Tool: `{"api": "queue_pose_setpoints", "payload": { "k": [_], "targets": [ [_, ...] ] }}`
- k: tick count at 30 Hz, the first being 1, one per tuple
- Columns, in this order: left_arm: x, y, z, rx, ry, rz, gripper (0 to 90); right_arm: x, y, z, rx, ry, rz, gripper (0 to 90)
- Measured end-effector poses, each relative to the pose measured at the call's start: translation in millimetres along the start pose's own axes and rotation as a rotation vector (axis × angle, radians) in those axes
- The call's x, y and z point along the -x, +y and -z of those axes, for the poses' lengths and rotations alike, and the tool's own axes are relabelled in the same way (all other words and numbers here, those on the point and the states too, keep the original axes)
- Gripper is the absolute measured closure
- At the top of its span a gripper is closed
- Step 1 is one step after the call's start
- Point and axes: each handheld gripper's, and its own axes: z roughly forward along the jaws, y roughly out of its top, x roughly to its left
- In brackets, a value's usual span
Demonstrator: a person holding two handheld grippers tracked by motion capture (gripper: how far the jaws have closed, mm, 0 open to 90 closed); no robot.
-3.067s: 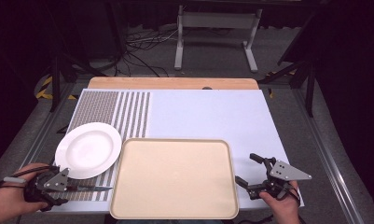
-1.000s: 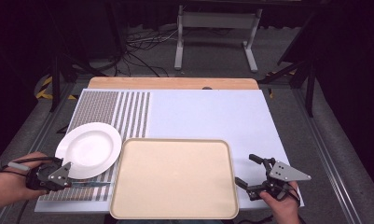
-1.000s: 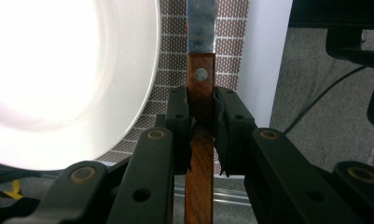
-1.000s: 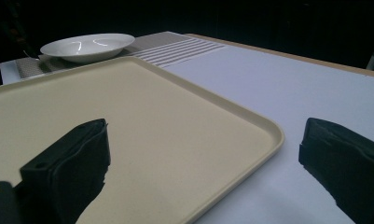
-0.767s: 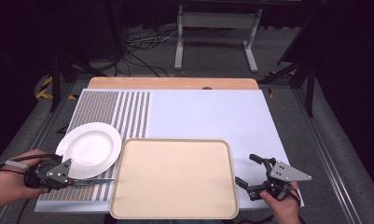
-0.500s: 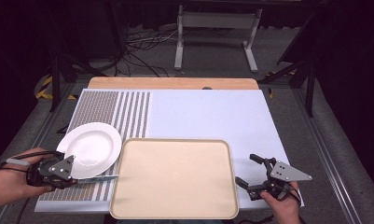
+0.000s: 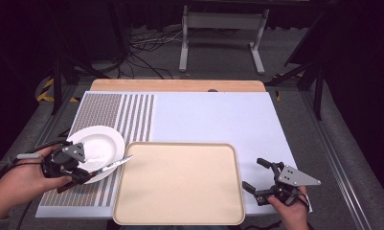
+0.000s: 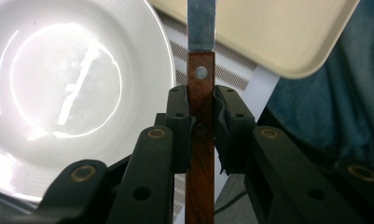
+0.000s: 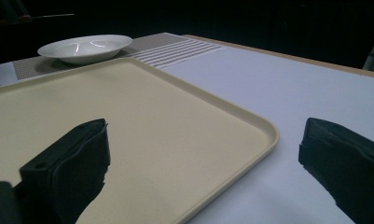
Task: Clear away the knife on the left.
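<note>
My left gripper (image 7: 82, 175) (image 8: 202, 116) is shut on the brown wooden handle of a knife (image 7: 108, 166) (image 8: 201, 79). It holds the knife above the near edge of a white plate (image 7: 96, 146) (image 8: 72, 93), with the steel blade pointing right over the left rim of a beige tray (image 7: 180, 184) (image 8: 287, 32). My right gripper (image 7: 259, 179) (image 9: 203, 163) rests at the tray's right edge near the table's front, jaws wide open and empty. The plate (image 9: 84, 46) and tray (image 9: 128, 130) lie ahead of it.
A white mat (image 7: 213, 115) with a striped patch (image 7: 118, 115) at its left covers the table. A wooden strip (image 7: 177, 85) runs along the far edge. Beyond the table, cables and a metal stand (image 7: 220, 28) sit on the floor.
My left gripper has lifted the knife from the mat's front left and carried it up and to the right, over the plate's edge. The right gripper has stayed still.
</note>
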Motion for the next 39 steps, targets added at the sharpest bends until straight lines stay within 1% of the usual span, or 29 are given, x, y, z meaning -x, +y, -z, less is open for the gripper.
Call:
{"api": "queue_pose_setpoints", "payload": {
  "k": [2,5,6,7,9,10,11,13,14,16,17,18,19,20,22,23,24,25,28,29,34,36,37,39],
  "targets": [
    [2.3,4.1,-0.9,0.013,-0.001,0.005,77.6,0.5,0.1,0.7,0.003,0.001,0.001,2.4],
    [5.5,10.0,-2.3,0.034,-0.003,0.037,77.6,0.9,-0.1,1.3,0.004,-0.001,-0.004,2.4],
    [6.8,11.9,-3.5,0.046,-0.019,0.057,77.6,1.1,-0.2,1.2,0.006,0.000,-0.004,2.4],
    [8.1,14.1,-4.3,0.049,-0.028,0.069,77.6,1.3,-0.2,1.3,0.005,-0.003,-0.004,2.5],
    [12.6,19.2,-6.0,0.058,-0.020,0.093,77.6,1.3,-0.3,1.4,-0.001,-0.010,-0.011,2.5],
    [14.1,21.0,-6.4,0.063,-0.011,0.096,77.6,1.5,-0.3,1.5,-0.003,-0.012,-0.010,2.6],
    [15.8,23.0,-7.4,0.076,-0.016,0.108,77.6,1.6,-0.4,1.6,-0.002,-0.013,-0.010,2.6],
    [18.0,27.2,-9.2,0.087,-0.028,0.143,77.6,2.1,-0.3,2.2,0.001,-0.013,-0.008,2.6],
    [19.2,29.1,-10.4,0.099,-0.043,0.166,77.6,2.5,-0.3,2.4,0.004,-0.012,-0.007,2.6],
    [21.2,32.0,-11.8,0.100,-0.060,0.188,77.6,2.7,-0.4,2.7,0.005,-0.012,-0.008,2.6],
    [23.0,34.6,-13.4,0.100,-0.066,0.177,77.6,2.8,-0.4,2.8,0.004,-0.012,-0.007,2.6],
    [23.0,34.6,-13.4,0.100,-0.066,0.177,77.6,2.8,-0.4,2.8,0.004,-0.012,-0.007,2.6],
    [24.9,37.1,-14.9,0.104,-0.087,0.187,77.6,2.8,-0.4,2.9,0.004,-0.012,-0.006,2.6],
    [25.2,39.0,-16.1,0.111,-0.087,0.187,77.6,2.9,-0.5,3.2,0.004,-0.011,-0.006,2.6],
    [27.0,41.8,-17.8,0.111,-0.095,0.203,77.6,3.1,-0.5,3.4,0.005,-0.013,-0.007,2.6],
    [28.2,43.3,-19.0,0.112,-0.102,0.219,77.6,3.2,-0.5,3.5,0.005,-0.013,-0.007,2.6],
    [28.8,45.7,-21.0,0.122,-0.103,0.225,77.6,3.2,-0.5,3.5,0.005,-0.013,-0.006,2.6],
    [28.8,45.7,-21.0,0.122,-0.103,0.225,77.6,3.2,-0.5,3.4,0.006,-0.012,-0.006,2.6],
    [31.8,51.0,-27.0,0.135,-0.132,0.243,77.5,3.0,-0.7,2.3,-0.002,-0.011,0.000,2.6],
    [33.1,52.7,-28.8,0.129,-0.138,0.244,77.5,3.0,-0.7,2.3,-0.002,-0.011,0.000,2.6],
    [37.4,61.8,-40.2,0.130,-0.151,0.239,77.6,3.6,-0.8,2.8,0.000,-0.012,0.000,2.7],
    [38.9,65.1,-45.2,0.124,-0.160,0.246,77.5,3.5,-0.8,3.1,0.000,-0.011,0.002,2.6],
    [38.8,67.1,-48.5,0.128,-0.158,0.238,77.5,3.5,-0.8,3.1,-0.001,-0.010,0.003,2.7],
    [40.0,69.6,-54.2,0.129,-0.181,0.236,77.5,3.5,-0.7,3.1,-0.001,-0.009,0.004,2.7]
  ]
}}
